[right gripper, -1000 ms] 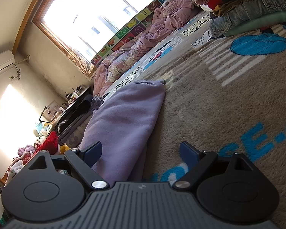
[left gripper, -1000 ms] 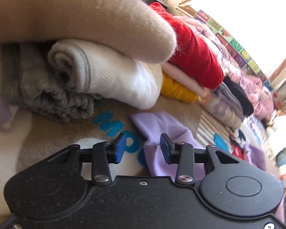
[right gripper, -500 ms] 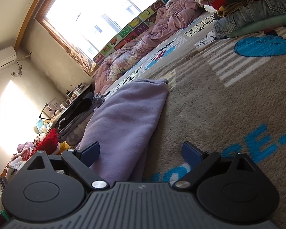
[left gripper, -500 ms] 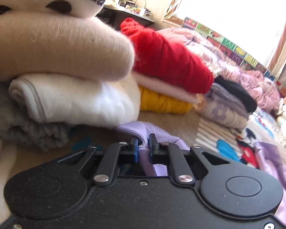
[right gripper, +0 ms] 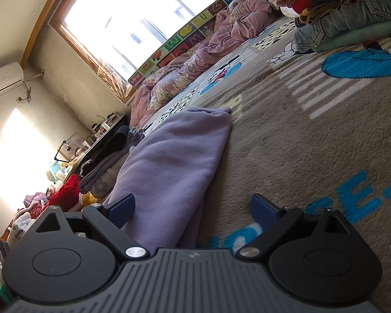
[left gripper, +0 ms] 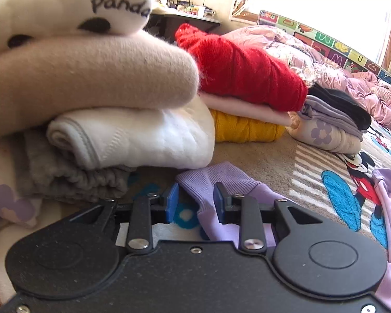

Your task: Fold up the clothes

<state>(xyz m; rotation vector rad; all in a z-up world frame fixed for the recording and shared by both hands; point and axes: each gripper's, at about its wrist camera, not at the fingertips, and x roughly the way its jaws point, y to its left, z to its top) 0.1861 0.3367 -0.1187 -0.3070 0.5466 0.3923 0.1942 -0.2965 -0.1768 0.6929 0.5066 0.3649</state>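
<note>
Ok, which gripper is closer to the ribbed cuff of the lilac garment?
Left. The left gripper straddles the ribbed cuff, jaws opening around it. The right gripper stands wide open over the lilac garment body edge; no cuff shows there.

Left tongs point(left gripper: 193, 201) tilted downward, jaws opening; right tongs point(right gripper: 192, 208) spread wide, low
</note>
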